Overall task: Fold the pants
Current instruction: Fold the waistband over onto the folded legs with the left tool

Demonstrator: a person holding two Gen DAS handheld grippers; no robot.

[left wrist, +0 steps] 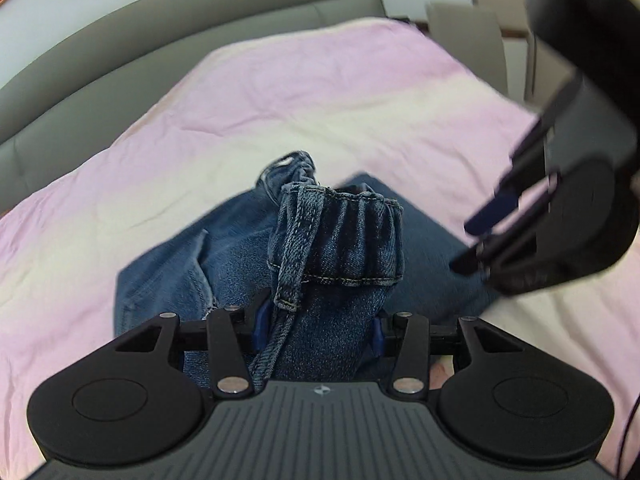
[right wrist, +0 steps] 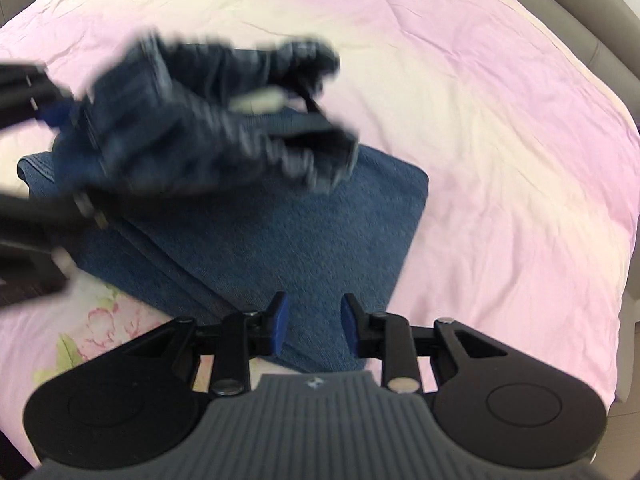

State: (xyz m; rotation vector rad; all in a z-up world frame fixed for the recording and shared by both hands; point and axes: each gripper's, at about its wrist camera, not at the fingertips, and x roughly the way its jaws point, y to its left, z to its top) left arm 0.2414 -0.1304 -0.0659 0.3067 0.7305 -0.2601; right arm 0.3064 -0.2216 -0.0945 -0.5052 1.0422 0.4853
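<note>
Blue denim pants [left wrist: 224,264] lie partly folded on a pink bed sheet [left wrist: 280,92]. My left gripper [left wrist: 318,326] is shut on the bunched waistband [left wrist: 340,240] and holds it lifted above the folded part. In the right wrist view the lifted waistband [right wrist: 208,120] is blurred, above the flat folded denim [right wrist: 280,232]. My right gripper [right wrist: 314,326] is open and empty, above the near edge of the folded denim. It also shows in the left wrist view [left wrist: 480,236], at the right, open.
A grey padded headboard [left wrist: 120,52] curves around the far side of the bed. A floral patch of the sheet [right wrist: 96,320] shows at the near left. A grey chair back [left wrist: 468,36] stands beyond the bed at the right.
</note>
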